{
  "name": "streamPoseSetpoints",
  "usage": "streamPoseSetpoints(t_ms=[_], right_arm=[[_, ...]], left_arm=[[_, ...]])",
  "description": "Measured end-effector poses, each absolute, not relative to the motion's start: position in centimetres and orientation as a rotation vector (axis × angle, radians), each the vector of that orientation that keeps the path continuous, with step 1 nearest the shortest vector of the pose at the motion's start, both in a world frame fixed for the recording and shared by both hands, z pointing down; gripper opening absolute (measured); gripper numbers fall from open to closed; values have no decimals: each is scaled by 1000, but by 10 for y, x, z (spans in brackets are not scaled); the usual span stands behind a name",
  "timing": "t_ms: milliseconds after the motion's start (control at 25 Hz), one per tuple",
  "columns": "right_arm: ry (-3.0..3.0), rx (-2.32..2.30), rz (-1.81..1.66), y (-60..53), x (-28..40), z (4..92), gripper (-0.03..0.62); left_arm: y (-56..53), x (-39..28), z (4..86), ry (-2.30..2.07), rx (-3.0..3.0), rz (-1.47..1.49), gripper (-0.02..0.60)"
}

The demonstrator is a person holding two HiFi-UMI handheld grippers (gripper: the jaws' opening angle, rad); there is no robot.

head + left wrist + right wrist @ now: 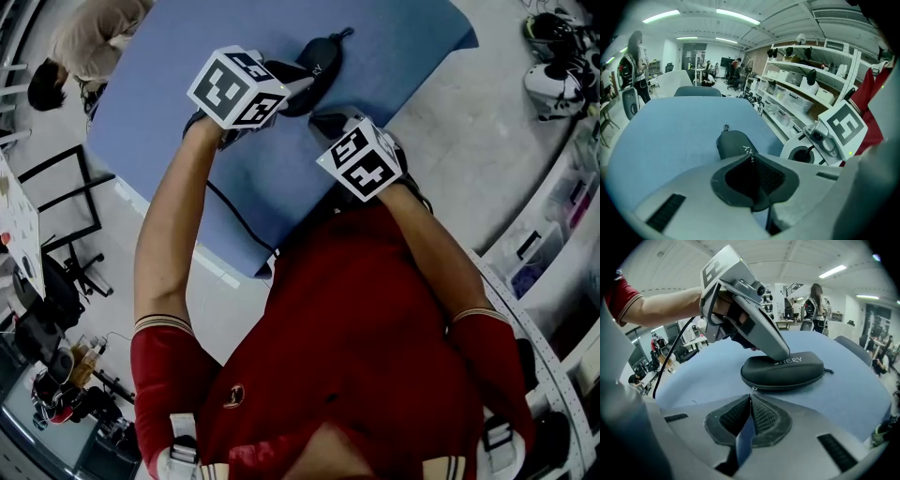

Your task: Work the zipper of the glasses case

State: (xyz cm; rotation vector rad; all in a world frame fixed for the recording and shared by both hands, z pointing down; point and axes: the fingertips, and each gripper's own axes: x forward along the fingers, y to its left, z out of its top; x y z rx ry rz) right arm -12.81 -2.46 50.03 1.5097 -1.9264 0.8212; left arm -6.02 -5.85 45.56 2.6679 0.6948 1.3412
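The glasses case (787, 373) lies left-to-right on the blue table (703, 376) just past your right gripper (750, 397), which looks pinched shut on the zipper pull (753, 389) at its near edge, while your closed, empty left gripper (782, 354) pins the top.

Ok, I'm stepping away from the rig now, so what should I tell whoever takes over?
Left gripper: jaws shut, tip pressing on top of the black oval zip-up glasses case, which lies on the blue table.
Right gripper: jaws shut, apparently on the small metal zipper pull at the case's near edge.
Done: case steadied, pull pinched.
To do: run the zipper round; the case looks closed.
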Motion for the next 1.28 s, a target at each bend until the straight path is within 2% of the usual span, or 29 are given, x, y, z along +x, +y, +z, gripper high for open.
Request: streamPoseSetpoints(t_ms=[800,1280], right_arm=[[-1870,1789,1266,-29,-138,503,2],[-1830,1885,1406,-38,-150,501,2]], left_arm=[[-60,-60,459,799,2577,1280,12],[-61,-60,457,880,2502,1212,9]])
